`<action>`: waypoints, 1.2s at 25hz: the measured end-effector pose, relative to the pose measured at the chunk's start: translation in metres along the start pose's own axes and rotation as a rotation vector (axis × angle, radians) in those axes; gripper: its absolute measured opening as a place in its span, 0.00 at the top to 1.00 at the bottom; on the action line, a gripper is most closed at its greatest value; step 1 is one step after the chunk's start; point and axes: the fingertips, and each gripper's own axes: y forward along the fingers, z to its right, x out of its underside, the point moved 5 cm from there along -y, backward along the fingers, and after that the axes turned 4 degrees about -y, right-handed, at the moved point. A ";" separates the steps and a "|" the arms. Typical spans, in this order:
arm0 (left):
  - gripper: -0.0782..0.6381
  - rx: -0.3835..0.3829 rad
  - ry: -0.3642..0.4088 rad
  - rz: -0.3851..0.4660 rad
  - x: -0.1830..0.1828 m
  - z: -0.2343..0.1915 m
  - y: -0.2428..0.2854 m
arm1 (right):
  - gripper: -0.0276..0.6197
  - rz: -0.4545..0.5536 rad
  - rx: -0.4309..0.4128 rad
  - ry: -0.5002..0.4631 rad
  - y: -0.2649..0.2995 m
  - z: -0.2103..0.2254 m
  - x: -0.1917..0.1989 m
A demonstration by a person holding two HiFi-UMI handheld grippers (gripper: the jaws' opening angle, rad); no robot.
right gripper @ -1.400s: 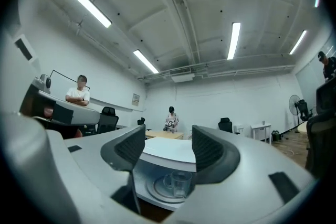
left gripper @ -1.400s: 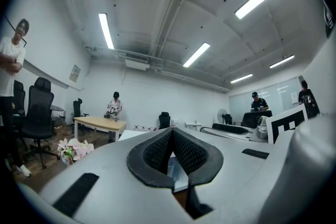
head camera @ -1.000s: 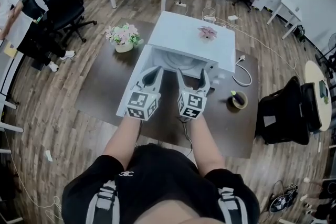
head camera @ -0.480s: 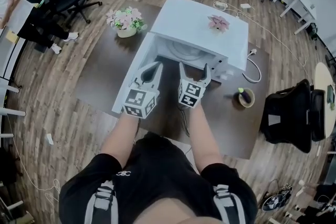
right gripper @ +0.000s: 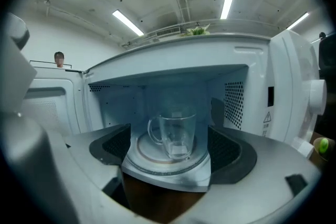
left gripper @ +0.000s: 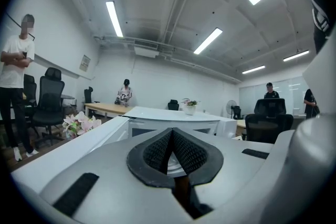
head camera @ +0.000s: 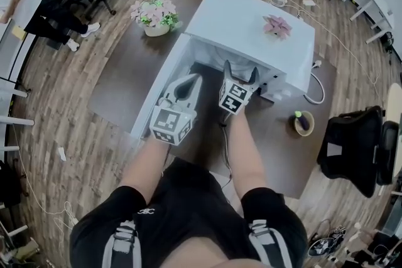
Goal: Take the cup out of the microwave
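Cup point(right gripper: 176, 136): clear glass, handle to the left in the right gripper view, upright on the turntable point(right gripper: 152, 159) inside the microwave point(head camera: 251, 22).

Largest first.
- Dark table point(head camera: 122, 81): carries the microwave, a flower pot point(head camera: 155, 12) at its far left, and a small round dish point(head camera: 303, 122) to the right.
- Microwave: white, with a pink flower point(head camera: 277, 26) lying on its top. Its door point(head camera: 156, 92) is swung open to the left.

Against a second ago:
- Microwave sits lower and larger in the head view.
- Both grippers then stood side by side in front of the opening.
- Right gripper point(head camera: 240, 69) has since pushed forward and down, so its tips are at the mouth of the cavity.
- Left gripper point(head camera: 190, 80) has sunk a little and hangs back outside, beside the open door.

Tongs:
- Right: jaws spread wide, slightly wider than a second ago. Its pads point(right gripper: 228, 152) are bare. The cup shows in the gap between them, deeper in, untouched.
- Left: jaws closed against each other with nothing between them, pointing level over the door edge.
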 end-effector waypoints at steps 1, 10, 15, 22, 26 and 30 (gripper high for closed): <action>0.90 0.000 0.001 0.000 0.001 -0.001 0.002 | 0.27 -0.001 0.005 0.000 0.006 0.000 0.001; 0.90 0.000 0.020 -0.021 0.016 -0.012 0.025 | 0.27 -0.053 0.056 -0.008 0.053 0.002 0.007; 0.90 -0.028 0.037 -0.012 0.018 -0.017 0.031 | 0.28 -0.093 0.062 0.008 0.074 0.007 0.008; 0.90 -0.008 0.047 -0.029 0.019 -0.018 0.036 | 0.34 -0.129 0.085 0.006 0.093 0.010 0.006; 0.90 0.002 0.050 -0.029 0.019 -0.017 0.037 | 0.35 -0.126 0.091 -0.002 0.092 0.010 0.006; 0.90 0.015 0.051 -0.022 0.017 -0.013 0.036 | 0.36 -0.119 0.065 -0.013 0.085 0.006 0.006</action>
